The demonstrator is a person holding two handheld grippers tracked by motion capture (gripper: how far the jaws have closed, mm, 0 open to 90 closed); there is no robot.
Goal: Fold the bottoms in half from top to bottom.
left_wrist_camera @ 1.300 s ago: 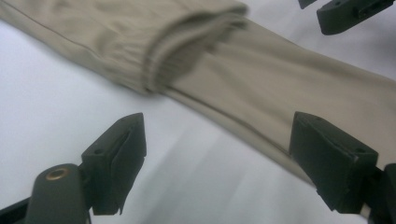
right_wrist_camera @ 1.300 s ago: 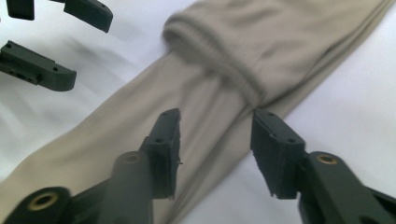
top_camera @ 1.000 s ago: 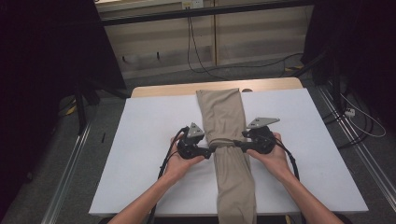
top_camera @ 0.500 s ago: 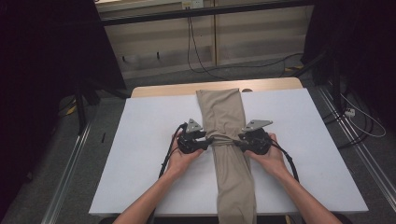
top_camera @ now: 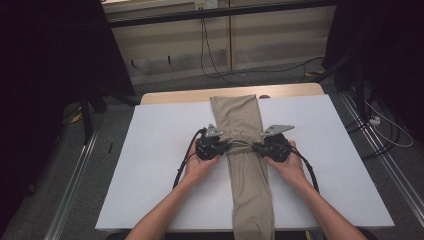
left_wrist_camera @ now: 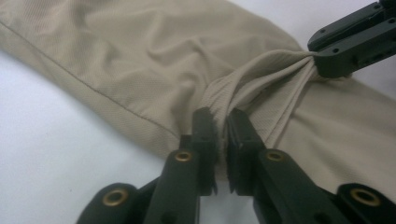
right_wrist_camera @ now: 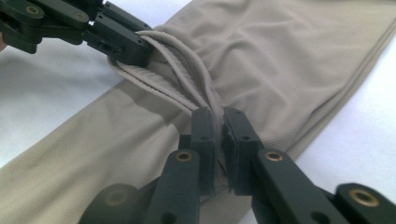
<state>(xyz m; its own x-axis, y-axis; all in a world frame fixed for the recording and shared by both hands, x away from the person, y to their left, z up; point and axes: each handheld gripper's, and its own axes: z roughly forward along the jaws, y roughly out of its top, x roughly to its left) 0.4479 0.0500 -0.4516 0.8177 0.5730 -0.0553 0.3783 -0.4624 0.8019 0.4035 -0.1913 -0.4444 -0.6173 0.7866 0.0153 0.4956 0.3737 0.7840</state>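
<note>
1. a person's two forearms reach in from the bottom of the high view over a white counter (top_camera: 160, 150).
2. a long tan cloth (top_camera: 243, 170), folded into a narrow strip, lies down the middle of the counter, running from the far edge to the near edge and hanging over it.
3. the left hand (top_camera: 200, 162) holds the left tool (top_camera: 225, 148) at the cloth's left edge, about halfway along the strip.
4. the right hand (top_camera: 285, 162) holds the right tool (top_camera: 256, 148) at the cloth's right edge, directly across from the left one.
5. between the two tools the cloth is drawn into tight cords and pinched in at the waist.
6. in the left gripper view, the left tool (left_wrist_camera: 222, 135) has its jaws nearly together, clamped on a bunched fold of the cloth (left_wrist_camera: 140, 65); the right tool (left_wrist_camera: 322, 65) grips the other end of the stretched folds at upper right.
7. in the right gripper view, the right tool (right_wrist_camera: 219, 130) is likewise narrow and clamped on cloth (right_wrist_camera: 289, 70); the left tool (right_wrist_camera: 128, 53) grips the gathered cords at upper left.
8. a black cable trails from each tool toward the person.
9. beyond the counter's far edge a strip of wood (top_camera: 175, 96) shows.
</note>
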